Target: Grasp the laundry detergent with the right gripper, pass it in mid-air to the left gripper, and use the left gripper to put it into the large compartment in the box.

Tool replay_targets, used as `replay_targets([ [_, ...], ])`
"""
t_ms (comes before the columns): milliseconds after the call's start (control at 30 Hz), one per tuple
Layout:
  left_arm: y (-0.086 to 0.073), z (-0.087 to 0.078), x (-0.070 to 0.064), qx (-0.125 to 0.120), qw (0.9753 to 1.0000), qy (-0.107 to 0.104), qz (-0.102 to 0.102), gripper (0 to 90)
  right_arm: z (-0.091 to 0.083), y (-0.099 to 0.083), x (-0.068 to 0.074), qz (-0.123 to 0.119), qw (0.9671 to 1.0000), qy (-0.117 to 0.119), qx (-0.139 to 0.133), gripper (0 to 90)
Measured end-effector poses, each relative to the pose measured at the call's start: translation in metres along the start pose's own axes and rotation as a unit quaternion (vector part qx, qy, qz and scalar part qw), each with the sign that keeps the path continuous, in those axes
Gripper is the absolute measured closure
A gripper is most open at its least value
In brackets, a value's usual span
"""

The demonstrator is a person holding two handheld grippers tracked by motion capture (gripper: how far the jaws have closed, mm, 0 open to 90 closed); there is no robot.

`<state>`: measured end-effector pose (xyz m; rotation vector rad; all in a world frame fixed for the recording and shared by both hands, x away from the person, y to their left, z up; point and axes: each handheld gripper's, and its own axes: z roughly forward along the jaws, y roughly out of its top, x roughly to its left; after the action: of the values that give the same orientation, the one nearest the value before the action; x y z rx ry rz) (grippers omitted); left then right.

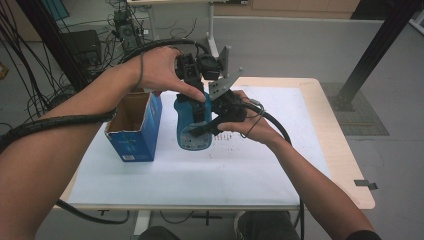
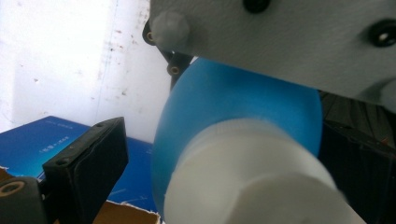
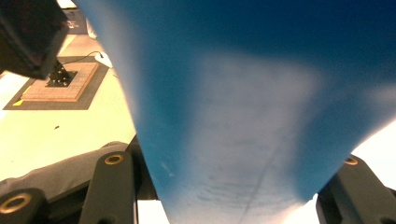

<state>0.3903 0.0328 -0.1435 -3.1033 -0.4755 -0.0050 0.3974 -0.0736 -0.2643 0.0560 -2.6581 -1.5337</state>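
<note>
A blue bottle with a white cap is held upright just above the table. My right gripper comes in from the right and is shut on the bottle's body, one jaw on each side. Above it, my left gripper points down over the bottle's top. Its jaws straddle the cap, and the left finger stands clear of it with a gap. The person's left thumb rests on the bottle's shoulder.
An open blue cardboard box stands just left of the bottle, its flaps up. A white sheet covers the wooden table. The right gripper's grey plate is close over the left gripper. Cables trail off the left and right edges.
</note>
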Motion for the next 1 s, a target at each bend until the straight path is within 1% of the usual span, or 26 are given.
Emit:
replay_targets([
  [233,0.0015,-0.0003,-0.0005,0.003,1.0000,0.000,0.002,5.2,-0.0004,0.0008,0.0009,-0.003,1.0000,0.006,-0.004,44.2],
  [400,0.0032,0.0005,-0.0014,0.003,1.0000,0.002,0.003,5.4,-0.0016,0.0009,0.0005,-0.006,1.0000,-0.001,-0.006,44.2],
  [833,0.0049,-0.0002,-0.0015,0.003,1.0000,0.003,0.005,5.5,-0.0023,0.0009,0.0009,-0.003,1.0000,0.000,-0.005,44.1],
  [933,0.0045,-0.0009,-0.0013,0.005,1.0000,0.002,0.003,5.4,-0.0018,0.0011,0.0009,-0.006,1.0000,-0.001,-0.005,44.1],
  [1000,0.0038,-0.0007,-0.0016,0.000,1.0000,0.004,0.003,5.4,-0.0015,0.0010,0.0007,-0.006,1.0000,-0.001,-0.004,44.1],
])
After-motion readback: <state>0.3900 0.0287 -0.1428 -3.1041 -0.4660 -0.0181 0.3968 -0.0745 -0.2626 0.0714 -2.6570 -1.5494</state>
